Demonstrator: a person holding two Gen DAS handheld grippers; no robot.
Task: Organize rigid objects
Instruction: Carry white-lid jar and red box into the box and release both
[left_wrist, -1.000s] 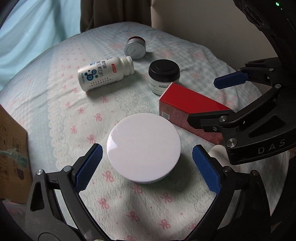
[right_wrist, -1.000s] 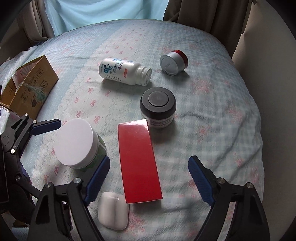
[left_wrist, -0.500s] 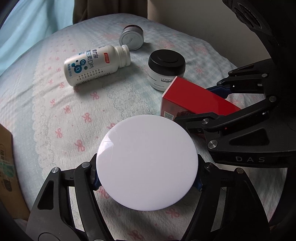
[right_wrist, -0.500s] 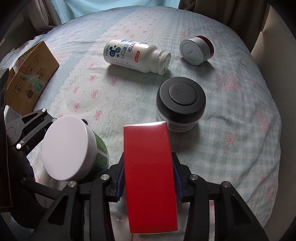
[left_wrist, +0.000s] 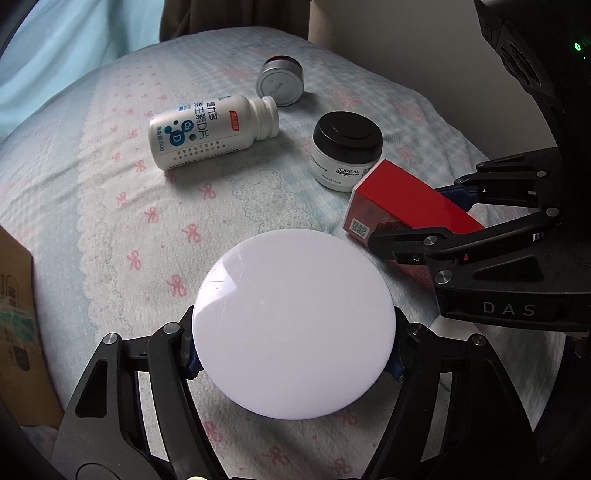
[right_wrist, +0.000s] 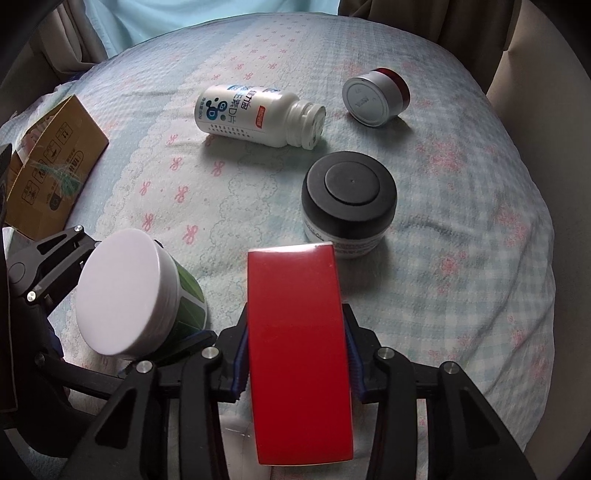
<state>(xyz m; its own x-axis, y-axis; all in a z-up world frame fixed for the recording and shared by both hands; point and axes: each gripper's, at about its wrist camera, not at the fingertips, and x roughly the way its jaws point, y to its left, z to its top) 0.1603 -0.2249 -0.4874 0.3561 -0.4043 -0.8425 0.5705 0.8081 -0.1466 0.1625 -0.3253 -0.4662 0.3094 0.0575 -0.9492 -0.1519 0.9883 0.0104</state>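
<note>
Our left claw (left_wrist: 293, 354) squeezes the tub (left_wrist: 293, 325) by its sides; our right claw (right_wrist: 295, 354) pinches the red box (right_wrist: 297, 332), both ready to move.

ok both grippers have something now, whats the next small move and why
Probably lift both straight up a little. The left gripper is shut on the white-lidded jar and the right gripper on the red box, whose far end sits close to the black-lidded L'Oreal jar. Rising first should avoid dragging on the bedspread before heading toward the cardboard box.
</note>
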